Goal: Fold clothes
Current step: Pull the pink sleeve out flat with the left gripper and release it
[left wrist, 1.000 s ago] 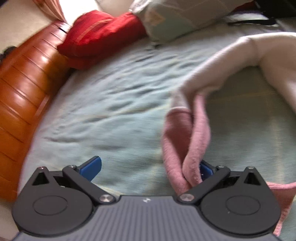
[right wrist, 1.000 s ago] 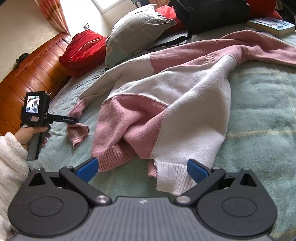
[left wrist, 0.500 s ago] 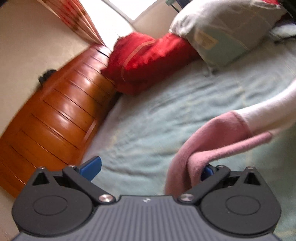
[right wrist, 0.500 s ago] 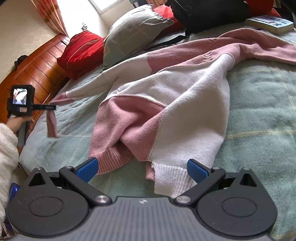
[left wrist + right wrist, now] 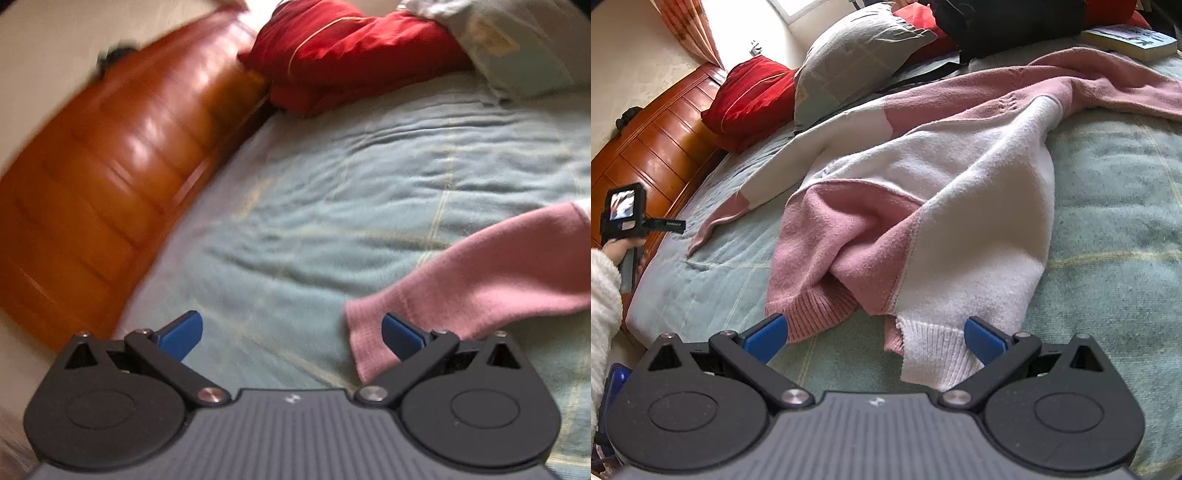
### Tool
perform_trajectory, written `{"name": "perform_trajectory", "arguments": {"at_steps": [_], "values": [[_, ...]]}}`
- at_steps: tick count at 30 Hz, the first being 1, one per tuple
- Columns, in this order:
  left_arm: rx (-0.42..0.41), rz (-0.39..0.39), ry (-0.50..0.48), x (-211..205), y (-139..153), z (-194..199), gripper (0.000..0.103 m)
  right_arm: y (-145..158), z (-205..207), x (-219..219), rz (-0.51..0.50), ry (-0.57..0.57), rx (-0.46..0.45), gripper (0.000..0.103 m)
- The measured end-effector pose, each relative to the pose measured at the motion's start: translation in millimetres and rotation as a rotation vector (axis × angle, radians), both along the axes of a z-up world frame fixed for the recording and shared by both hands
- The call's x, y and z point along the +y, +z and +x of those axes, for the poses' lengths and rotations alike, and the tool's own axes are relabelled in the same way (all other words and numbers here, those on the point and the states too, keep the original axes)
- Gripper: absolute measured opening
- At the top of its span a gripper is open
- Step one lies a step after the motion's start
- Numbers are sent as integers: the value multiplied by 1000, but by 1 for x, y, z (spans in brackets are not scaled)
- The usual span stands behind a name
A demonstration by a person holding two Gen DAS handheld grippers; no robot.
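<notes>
At the far left of the right wrist view, a sleeve [image 5: 604,291] and a hand [image 5: 622,248] hold the left gripper [image 5: 666,224] over the bed's left edge, beside the wooden headboard [image 5: 661,147]. In its own view the left gripper [image 5: 291,332] has its blue fingers [image 5: 183,334] spread wide and grips nothing; the pink cuff [image 5: 373,332] lies on the blanket [image 5: 332,192] just against the inner side of the right finger, unclamped.

Along the bed's upper left edge sits a red pillow [image 5: 750,98], with a grey pillow [image 5: 857,55] touching it to the right. Further right on the upper edge are a black bag [image 5: 1015,26] and a book [image 5: 1130,38] near the upper right corner.

The sweater [image 5: 923,192], pink and white, is spread over the middle of the bed. Its left arm [image 5: 768,177] stretches toward the left edge, lying flat, and its other arm [image 5: 1108,85] runs to the right edge. The body is rumpled, with the pink hem [image 5: 816,306] and white hem [image 5: 934,350] at the bed's near edge.

The right gripper [image 5: 873,334] hovers at that near edge, fingers [image 5: 982,338] wide apart and empty, the pink hem just beside the left finger and the white hem just beside the right one.
</notes>
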State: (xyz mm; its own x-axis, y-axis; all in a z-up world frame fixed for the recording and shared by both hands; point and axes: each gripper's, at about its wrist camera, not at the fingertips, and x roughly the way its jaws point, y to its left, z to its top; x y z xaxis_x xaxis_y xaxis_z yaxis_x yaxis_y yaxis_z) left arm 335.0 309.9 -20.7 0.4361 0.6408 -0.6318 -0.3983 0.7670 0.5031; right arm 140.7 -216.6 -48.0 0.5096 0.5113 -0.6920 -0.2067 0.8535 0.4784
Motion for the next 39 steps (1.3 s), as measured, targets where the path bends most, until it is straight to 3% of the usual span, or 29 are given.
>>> {"name": "perform_trajectory", "arguments": {"at_steps": [6,9,13,24,32,36,39], "values": [[-102,-310,-53,4,-4,-24,102,-1,0,9,-12,18,3,103],[-108,-401,-128,-12,-9,-27,102,0,0,12,-15,24,5,103],[-107,-455,-238,-47,-11,-18,102,3,-1,13,-2,35,4,103],[-108,-577,-355,-114,-38,37,102,7,4,1,-17,3,-4,103],[-105,-459,-245,-96,-59,45,103,3,12,-15,-31,-30,2,103],[-71,-378,-291,-109,-50,34,102,-1,13,-23,-33,-50,9,103],[-74,-409,-359,-124,-40,17,102,-4,11,-29,-39,-65,20,103]]}}
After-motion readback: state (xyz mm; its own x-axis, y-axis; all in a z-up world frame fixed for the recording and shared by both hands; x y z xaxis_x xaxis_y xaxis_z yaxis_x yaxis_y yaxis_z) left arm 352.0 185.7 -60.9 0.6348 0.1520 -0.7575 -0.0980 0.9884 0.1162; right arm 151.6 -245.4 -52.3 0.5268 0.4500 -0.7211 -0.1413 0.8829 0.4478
